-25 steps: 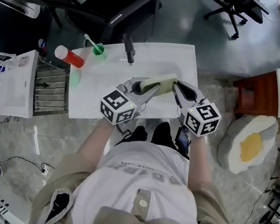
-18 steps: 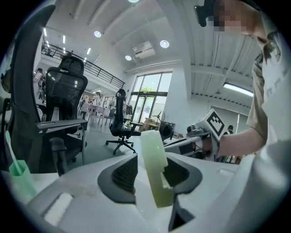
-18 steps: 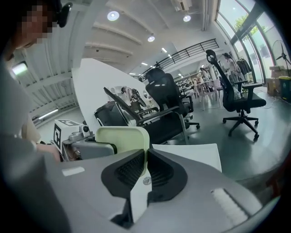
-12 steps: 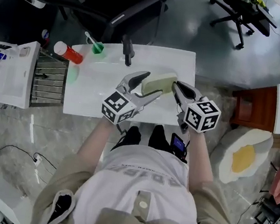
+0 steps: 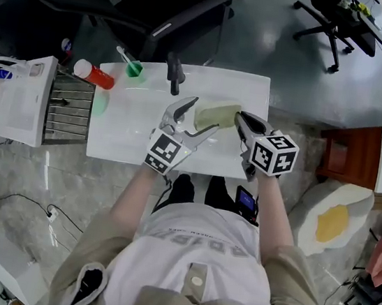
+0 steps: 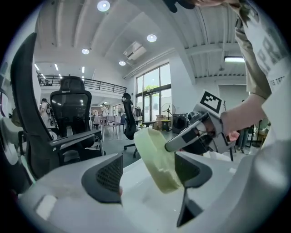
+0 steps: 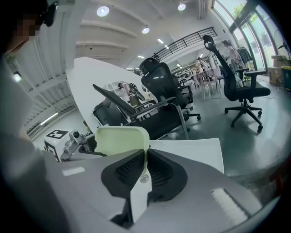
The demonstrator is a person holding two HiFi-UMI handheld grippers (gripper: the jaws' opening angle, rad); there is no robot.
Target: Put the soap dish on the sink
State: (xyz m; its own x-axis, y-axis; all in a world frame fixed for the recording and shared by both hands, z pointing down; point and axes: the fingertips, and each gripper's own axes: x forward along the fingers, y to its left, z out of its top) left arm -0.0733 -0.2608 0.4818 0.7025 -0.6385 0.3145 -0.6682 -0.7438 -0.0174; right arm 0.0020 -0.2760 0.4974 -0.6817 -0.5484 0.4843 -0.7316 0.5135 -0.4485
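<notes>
The pale green soap dish (image 5: 217, 113) hangs tilted just above the white sink top (image 5: 130, 133). My right gripper (image 5: 241, 119) is shut on the dish's right edge; in the right gripper view the rim (image 7: 122, 138) is pinched between the jaws (image 7: 145, 169). My left gripper (image 5: 202, 116) has just been opening and now stands open. The dish (image 6: 157, 159) sits between its pads (image 6: 107, 175) without being pressed. The right gripper (image 6: 193, 136) shows behind it in the left gripper view.
A black faucet (image 5: 176, 73) rises at the sink's far edge. A green cup with a toothbrush (image 5: 133, 67) and a red-and-white bottle (image 5: 94, 74) stand at the far left. A wire rack (image 5: 70, 106) and a white box (image 5: 19, 107) lie left, a brown stool (image 5: 345, 149) right.
My left gripper, shut on the dish a second ago, has opened off it. Both grippers and the dish have sunk a little toward the sink top.
</notes>
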